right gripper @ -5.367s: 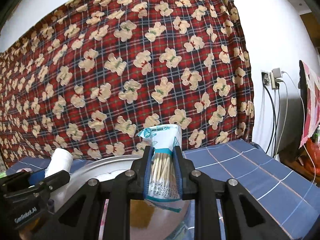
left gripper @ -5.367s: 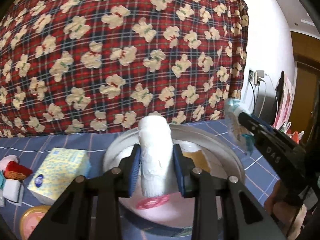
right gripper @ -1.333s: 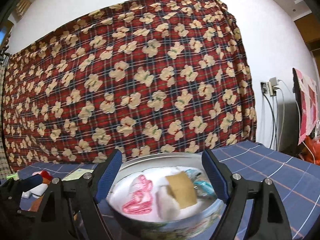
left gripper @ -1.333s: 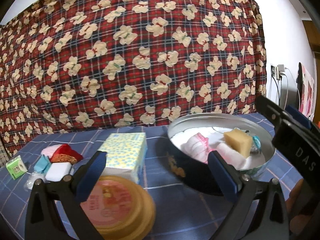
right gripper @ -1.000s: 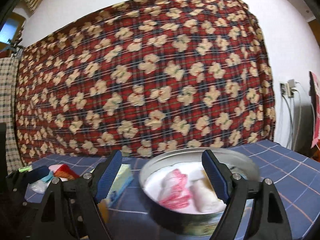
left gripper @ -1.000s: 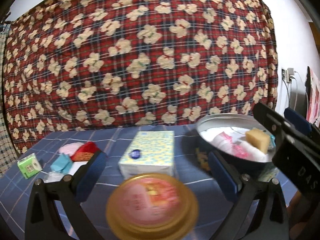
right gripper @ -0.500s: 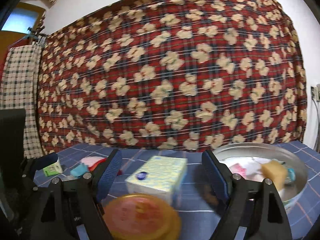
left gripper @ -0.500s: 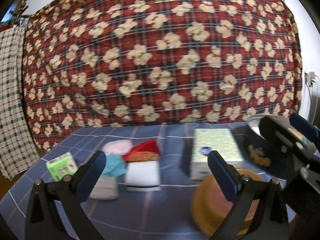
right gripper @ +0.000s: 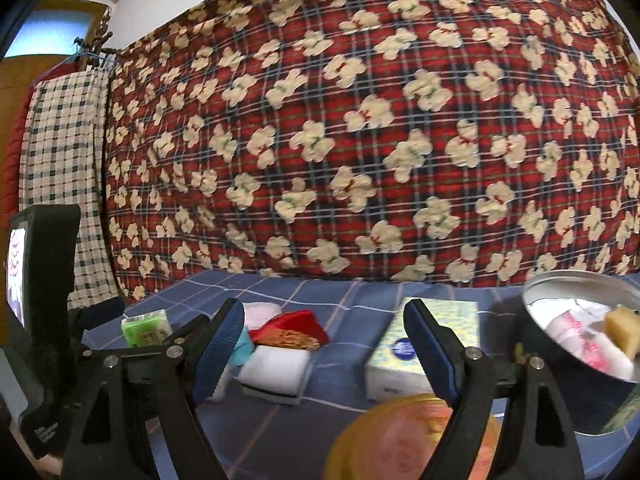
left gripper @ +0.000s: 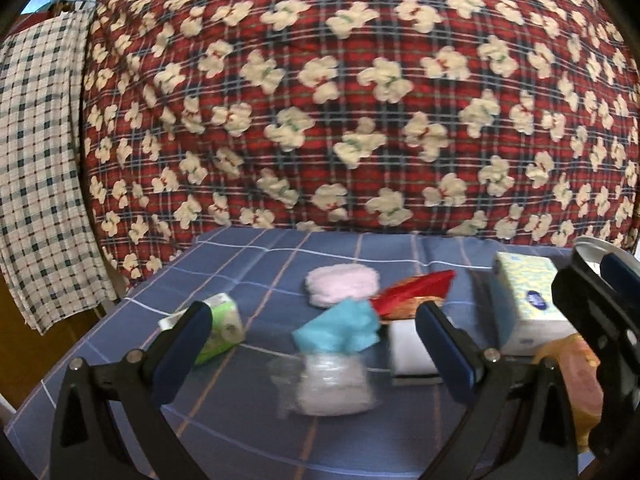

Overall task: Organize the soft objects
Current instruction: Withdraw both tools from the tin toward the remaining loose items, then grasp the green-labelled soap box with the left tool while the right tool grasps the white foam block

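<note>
My left gripper is open and empty, hovering over a cluster of soft items on the blue checked cloth: a clear-wrapped white pack, a teal cloth, a pink puff, a red pouch, a white sponge block and a green tissue pack. My right gripper is open and empty, further back. The metal basin at the right holds white rolls and a yellow sponge.
A yellow-patterned tissue box stands between the cluster and the basin. A round orange-lidded tin lies in front. A red teddy-print blanket hangs behind. The right gripper's body shows at the right edge of the left wrist view.
Both grippers let go of the white roll and the cotton swab pack into the basin, opened, and swung left from the basin to the cluster of small items.
</note>
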`<action>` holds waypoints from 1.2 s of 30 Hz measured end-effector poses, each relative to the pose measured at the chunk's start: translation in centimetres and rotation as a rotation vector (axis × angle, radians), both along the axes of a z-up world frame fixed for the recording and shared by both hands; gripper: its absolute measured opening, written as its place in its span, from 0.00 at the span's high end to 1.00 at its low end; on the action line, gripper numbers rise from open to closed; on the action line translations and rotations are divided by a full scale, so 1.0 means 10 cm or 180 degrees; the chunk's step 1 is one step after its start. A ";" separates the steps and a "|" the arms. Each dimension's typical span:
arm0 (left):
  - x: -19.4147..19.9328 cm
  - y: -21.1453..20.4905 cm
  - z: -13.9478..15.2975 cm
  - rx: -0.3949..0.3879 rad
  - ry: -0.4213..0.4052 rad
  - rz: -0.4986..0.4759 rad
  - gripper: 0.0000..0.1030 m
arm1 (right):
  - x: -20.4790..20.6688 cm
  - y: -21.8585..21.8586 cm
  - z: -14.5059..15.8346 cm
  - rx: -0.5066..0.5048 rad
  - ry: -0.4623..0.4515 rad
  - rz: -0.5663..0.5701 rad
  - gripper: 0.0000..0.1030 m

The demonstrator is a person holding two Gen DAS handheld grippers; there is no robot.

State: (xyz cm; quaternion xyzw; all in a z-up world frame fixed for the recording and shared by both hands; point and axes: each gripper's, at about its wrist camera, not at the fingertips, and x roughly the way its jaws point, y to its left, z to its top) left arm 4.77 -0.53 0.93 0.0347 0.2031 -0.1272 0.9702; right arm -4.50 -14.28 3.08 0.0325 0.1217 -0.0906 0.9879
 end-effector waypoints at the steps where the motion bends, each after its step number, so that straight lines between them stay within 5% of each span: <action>1: 0.03 0.03 0.00 0.0022 0.0005 0.0013 0.00 | 0.04 0.03 -0.01 -0.0005 0.0028 0.0002 0.19; 13: 0.60 0.58 -0.12 0.0273 0.0341 0.0328 0.00 | 0.51 0.19 -0.16 -0.0046 0.0698 -0.0025 0.19; 28: 1.19 0.56 -0.35 0.0476 0.1001 0.0066 0.03 | 1.20 0.24 -0.45 0.0230 0.1528 -0.0101 0.19; 31: 1.22 0.57 -0.37 0.0422 0.1068 0.0017 0.14 | 1.32 0.22 -0.54 0.0313 0.1696 -0.0111 0.25; 33: 1.24 0.57 -0.40 0.0385 0.1126 -0.0036 0.35 | 1.38 0.22 -0.59 0.0348 0.1800 -0.0096 0.33; 36: 1.26 0.57 -0.46 0.0322 0.1296 -0.0152 0.39 | 1.45 0.21 -0.66 0.0376 0.1938 -0.0111 0.33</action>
